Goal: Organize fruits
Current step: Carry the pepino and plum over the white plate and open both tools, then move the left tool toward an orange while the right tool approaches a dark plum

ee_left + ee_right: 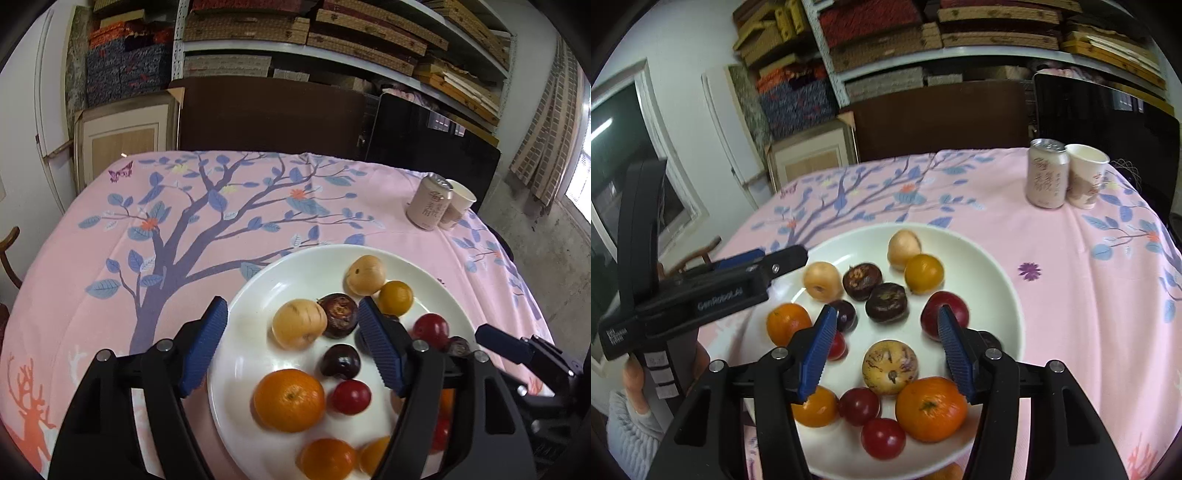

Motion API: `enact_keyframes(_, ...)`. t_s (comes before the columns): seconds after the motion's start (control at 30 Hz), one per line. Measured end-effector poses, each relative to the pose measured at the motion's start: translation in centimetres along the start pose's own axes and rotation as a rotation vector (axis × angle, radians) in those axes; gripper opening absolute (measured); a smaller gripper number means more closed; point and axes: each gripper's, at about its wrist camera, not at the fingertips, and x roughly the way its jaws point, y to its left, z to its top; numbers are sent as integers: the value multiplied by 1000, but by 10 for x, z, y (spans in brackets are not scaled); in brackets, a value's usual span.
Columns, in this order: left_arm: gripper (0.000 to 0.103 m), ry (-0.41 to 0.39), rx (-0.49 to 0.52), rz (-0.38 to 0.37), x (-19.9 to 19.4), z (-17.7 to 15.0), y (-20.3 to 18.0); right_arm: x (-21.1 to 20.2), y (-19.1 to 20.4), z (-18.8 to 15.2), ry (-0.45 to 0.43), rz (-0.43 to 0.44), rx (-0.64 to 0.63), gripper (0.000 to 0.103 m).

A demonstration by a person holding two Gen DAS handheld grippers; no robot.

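Note:
A white plate [255, 295] on the pink tablecloth holds several fruits: oranges [289, 400], tan round fruits [299, 324], dark brown ones [338, 314], red plums [350, 397] and a yellow one [395, 297]. My left gripper [295, 347] is open and empty above the plate's left part. In the right wrist view the plate [997, 280] also holds a striped pale melon [890, 367] and an orange [931, 408]. My right gripper [886, 349] is open and empty just above the melon. The left gripper's body [701, 291] shows at the left.
A pink can [1046, 173] and a paper cup [1085, 175] stand at the table's far right corner. A dark chair back [266, 114] and shelves with boxes lie behind the table. A dark panel [1108, 122] stands at the back right.

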Motion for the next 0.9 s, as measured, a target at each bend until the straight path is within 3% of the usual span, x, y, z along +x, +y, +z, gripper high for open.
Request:
enact_keyframes(0.1,72,-27,14,19,-22,-7,-4,-26,-8,-2,-58,14,43,69)
enact_keyframes(0.17,83,-50,29,47,-41,-21,-6,-43,-13,-8,-95,7,62,75)
enact_keyframes(0.23,86,-67,40,71,-60,-41,-6,-62,-20,-22,-128,0,84,76)
enact_keyframes(0.33,87,-68,39,78,-85,-74,-6,-82,-30,-41,-154,29,143,76)
enact_keyframes(0.47,88,-66,42,61,-116,-119,-10,-108,-45,-72,-203,61,219,87)
enact_keyframes(0.67,94,-44,129,63,-143,-179,-34,-109,-52,-100,-173,51,251,88)
enact_keyframes(0.9,97,51,139,0,-140,-205,-38,-104,-55,-105,-151,41,266,92)
